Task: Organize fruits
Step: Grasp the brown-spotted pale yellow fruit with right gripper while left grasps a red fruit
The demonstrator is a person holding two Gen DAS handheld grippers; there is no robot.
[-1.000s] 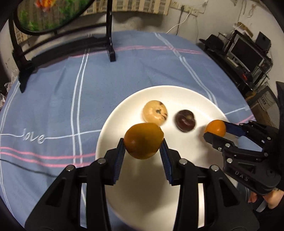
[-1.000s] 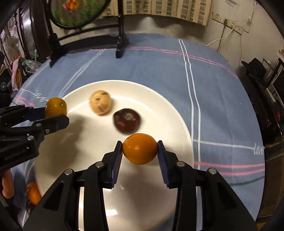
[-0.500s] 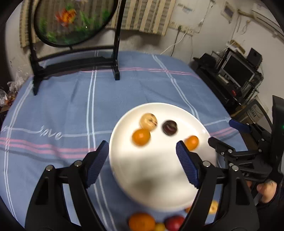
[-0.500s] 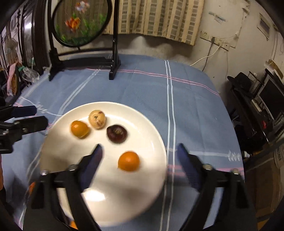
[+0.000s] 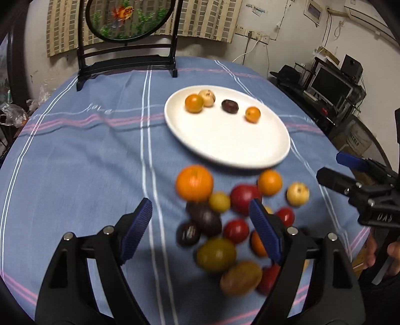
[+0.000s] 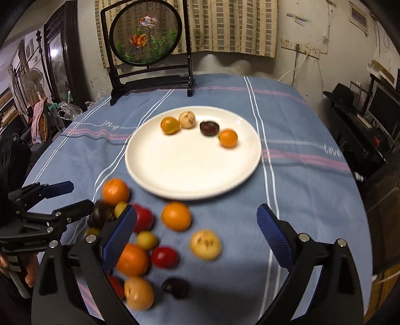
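Observation:
A white plate (image 5: 225, 147) (image 6: 175, 172) holds several fruits: an orange one (image 5: 194, 103) (image 6: 170, 125), a pale speckled one (image 5: 207, 98) (image 6: 187, 120), a dark one (image 5: 230, 106) (image 6: 209, 128) and a small orange one (image 5: 253, 114) (image 6: 228, 138). A pile of loose fruits lies on the cloth in front of the plate, among them a big orange (image 5: 194, 183) (image 6: 116, 191). My left gripper (image 5: 201, 231) is open and empty above the pile. My right gripper (image 6: 197, 235) is open and empty above the pile's right side.
A blue striped tablecloth (image 5: 87, 150) covers the round table. A black framed round goldfish screen (image 5: 125, 20) (image 6: 146, 37) stands at the far edge. Dark shelves with a monitor (image 5: 327, 85) stand to the right, off the table.
Both grippers let go of their orange fruits onto the plate, opened wide and pulled back toward me. The pile of loose fruits came into view.

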